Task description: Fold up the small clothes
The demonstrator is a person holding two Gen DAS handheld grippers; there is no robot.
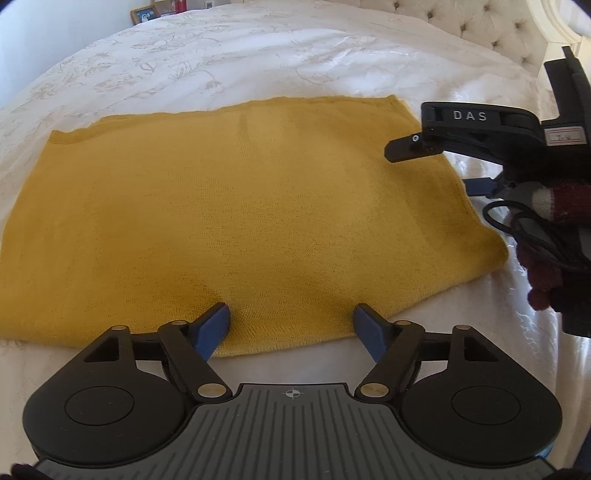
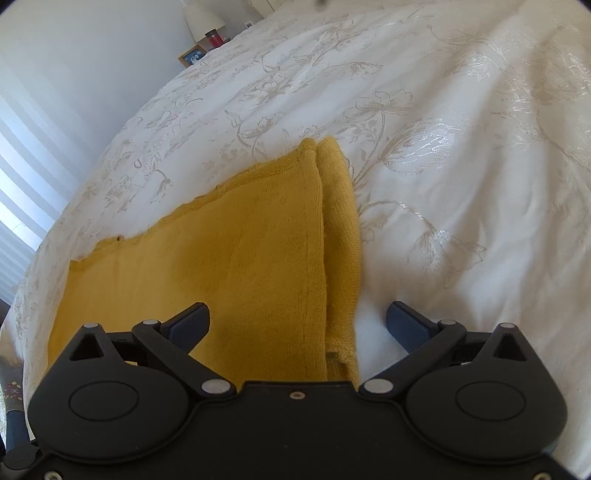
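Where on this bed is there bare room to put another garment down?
Bare bedspread lies open right of the yellow knit garment and beyond its far edge toward the tufted headboard. It is crowded along the garment's near and right edges, where the left hand-held gripper and right hand-held gripper hover.

The yellow cloth [image 1: 240, 221] runs off the picture's edge, left of the left gripper's [image 1: 291, 326] jaws; in the right wrist view the right gripper [image 2: 297, 325] body hides its near end; far beyond the jaws, a small picture frame [image 2: 192, 55] is too tiny to read.
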